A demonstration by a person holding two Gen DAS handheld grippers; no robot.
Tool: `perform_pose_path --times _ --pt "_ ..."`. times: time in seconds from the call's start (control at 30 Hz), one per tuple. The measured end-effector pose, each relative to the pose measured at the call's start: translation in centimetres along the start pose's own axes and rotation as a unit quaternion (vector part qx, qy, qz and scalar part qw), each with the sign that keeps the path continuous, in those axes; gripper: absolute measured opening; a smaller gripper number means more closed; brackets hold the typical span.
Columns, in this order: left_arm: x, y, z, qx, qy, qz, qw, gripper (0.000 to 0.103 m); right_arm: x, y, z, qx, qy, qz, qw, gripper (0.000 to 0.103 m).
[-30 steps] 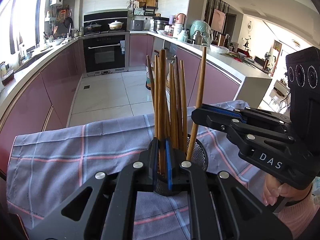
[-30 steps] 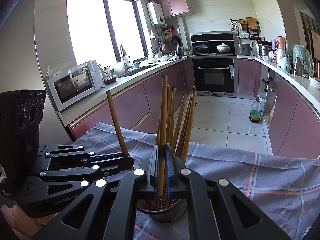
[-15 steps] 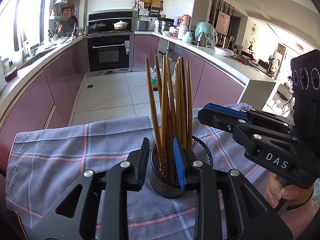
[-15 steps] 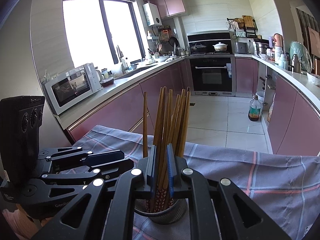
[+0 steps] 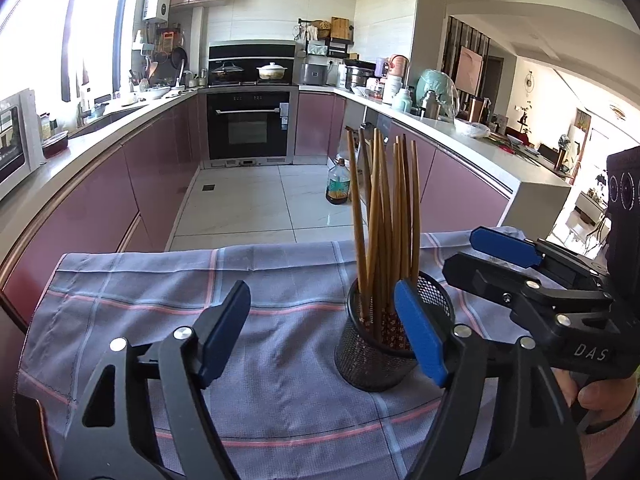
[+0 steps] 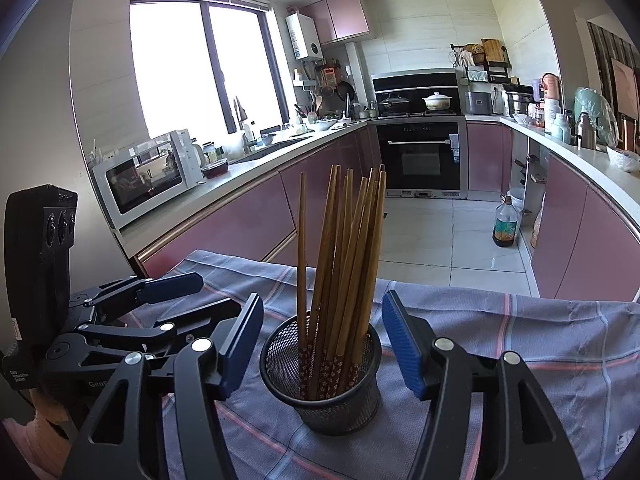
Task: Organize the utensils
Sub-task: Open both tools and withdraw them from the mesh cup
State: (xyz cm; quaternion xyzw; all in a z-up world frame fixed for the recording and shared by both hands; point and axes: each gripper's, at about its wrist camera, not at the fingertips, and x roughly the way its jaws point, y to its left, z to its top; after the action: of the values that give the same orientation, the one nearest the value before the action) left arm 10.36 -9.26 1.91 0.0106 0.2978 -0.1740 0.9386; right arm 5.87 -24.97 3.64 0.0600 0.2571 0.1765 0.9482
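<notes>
Chopsticks [image 6: 340, 248] stand bunched in the mesh cup [image 6: 320, 392]; left gripper [image 5: 320, 332] and right gripper [image 6: 322, 340] are both opening, jaws released, gripping nothing.

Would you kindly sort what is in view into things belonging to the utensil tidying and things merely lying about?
Job: chopsticks; mesh holder; left gripper, right gripper, both opening, nothing gripped.

Lying about: checked cloth; microwave; oil bottle; white pot.
</notes>
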Motion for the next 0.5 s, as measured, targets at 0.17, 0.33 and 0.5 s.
perform_pose_path --times 0.17,0.33,0.5 --pt "-1.5 1.0 -1.2 -0.01 -0.025 0.026 0.9993 0.094 -1.0 0.4 -0.7 0.002 -0.02 -0.008 1.0 0.079" --pt "-3.2 1.7 -2.2 -0.02 -0.049 0.046 0.9975 0.097 -1.7 0.7 -1.4 0.0 -0.034 -0.013 0.999 0.084" --pt "-5.0 1.7 -3.3 -0.018 -0.068 0.059 0.9957 0.097 -2.4 1.4 -1.9 -0.007 -0.051 -0.02 0.998 0.091"
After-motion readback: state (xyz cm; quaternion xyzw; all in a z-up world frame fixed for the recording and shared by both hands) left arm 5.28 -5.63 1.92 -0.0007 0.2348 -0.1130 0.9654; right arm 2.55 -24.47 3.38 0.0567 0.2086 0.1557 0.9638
